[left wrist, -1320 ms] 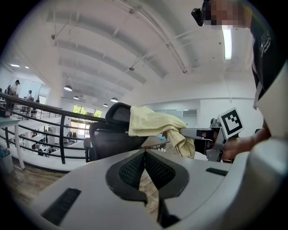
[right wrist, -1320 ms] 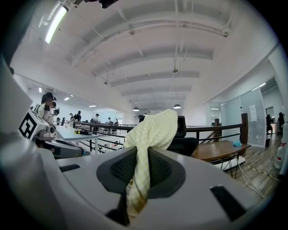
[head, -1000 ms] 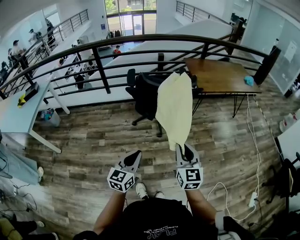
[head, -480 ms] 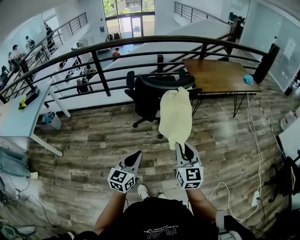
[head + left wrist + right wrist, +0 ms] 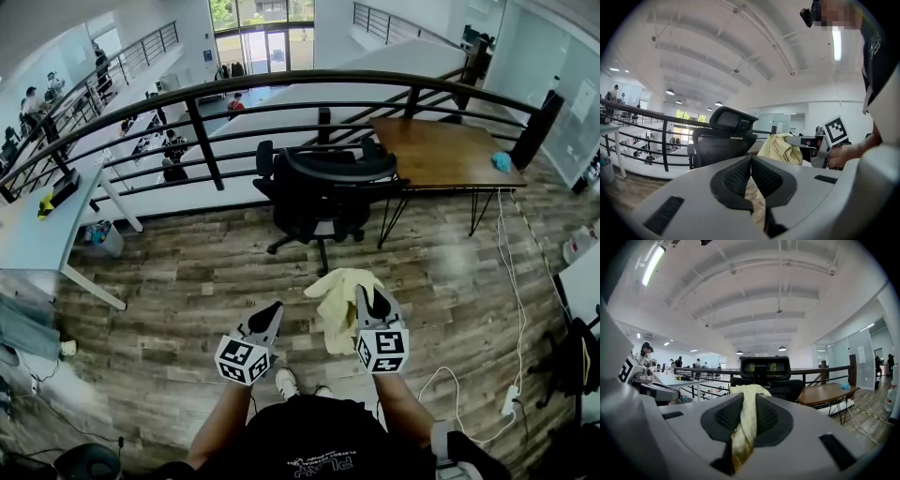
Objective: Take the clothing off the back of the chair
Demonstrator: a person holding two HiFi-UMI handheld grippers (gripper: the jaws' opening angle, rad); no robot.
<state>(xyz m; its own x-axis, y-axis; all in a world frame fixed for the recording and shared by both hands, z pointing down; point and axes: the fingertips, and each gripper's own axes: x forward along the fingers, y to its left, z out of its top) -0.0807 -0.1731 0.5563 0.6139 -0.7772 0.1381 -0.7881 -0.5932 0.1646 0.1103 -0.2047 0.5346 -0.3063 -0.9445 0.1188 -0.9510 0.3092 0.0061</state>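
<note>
A pale yellow garment (image 5: 339, 298) hangs bunched from my right gripper (image 5: 367, 302), whose jaws are shut on the cloth (image 5: 746, 416). It is clear of the black office chair (image 5: 323, 195), which stands bare by the railing. The left gripper view shows the same garment (image 5: 780, 148) off to the right, with the chair (image 5: 723, 140) behind it. My left gripper (image 5: 269, 314) hovers beside the right one, jaws shut with nothing between them (image 5: 751, 161).
A wooden desk (image 5: 441, 152) stands right of the chair, with a small teal object (image 5: 500, 161) on it. A black railing (image 5: 202, 141) runs behind the chair. A white table (image 5: 42, 230) is at left. Cables and a power strip (image 5: 507, 396) lie on the floor at right.
The yellow garment has come off the chair back and dropped into a bunch at my right gripper, which drew slightly back and down. The left gripper stayed put.
</note>
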